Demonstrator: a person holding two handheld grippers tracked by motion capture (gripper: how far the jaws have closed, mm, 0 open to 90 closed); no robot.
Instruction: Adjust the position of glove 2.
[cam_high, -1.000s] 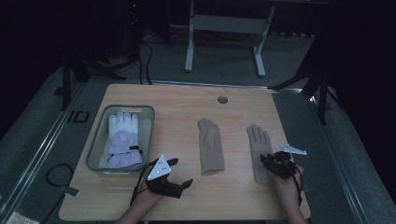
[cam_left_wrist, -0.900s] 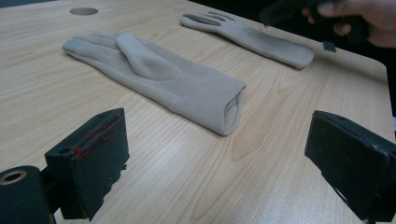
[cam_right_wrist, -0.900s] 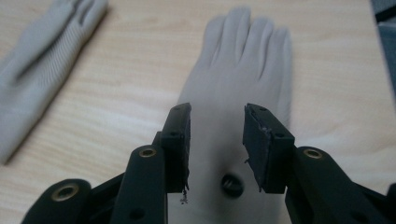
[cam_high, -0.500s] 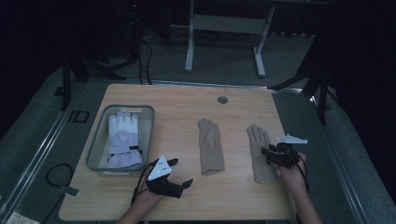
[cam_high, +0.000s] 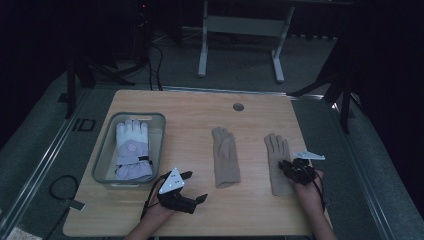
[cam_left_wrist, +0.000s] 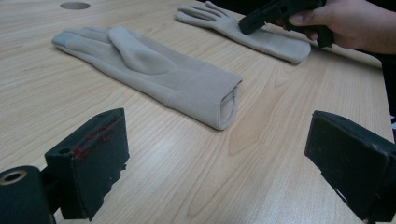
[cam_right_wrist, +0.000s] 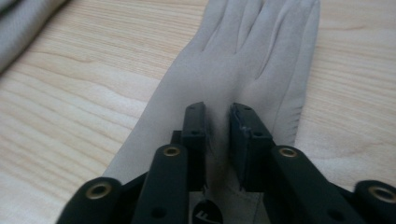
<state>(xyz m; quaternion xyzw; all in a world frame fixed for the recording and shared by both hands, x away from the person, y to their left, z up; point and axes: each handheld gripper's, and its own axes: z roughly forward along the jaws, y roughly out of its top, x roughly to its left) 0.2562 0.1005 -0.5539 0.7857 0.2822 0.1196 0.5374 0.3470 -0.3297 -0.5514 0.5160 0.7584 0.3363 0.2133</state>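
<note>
My right gripper (cam_high: 284, 166) pinches a fold of the flat beige knit glove (cam_right_wrist: 243, 70), jaws narrow; it lies lengthwise, fingers pointing away from me. Left of it lies a second beige glove (cam_high: 224, 157). My left gripper (cam_high: 194, 186), jaws wide, holds nothing.

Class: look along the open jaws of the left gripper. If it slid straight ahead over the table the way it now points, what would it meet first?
Probably the cuff of the nearer beige glove, which lies ahead between the open jaws of the left gripper; depth is uncertain.
</note>
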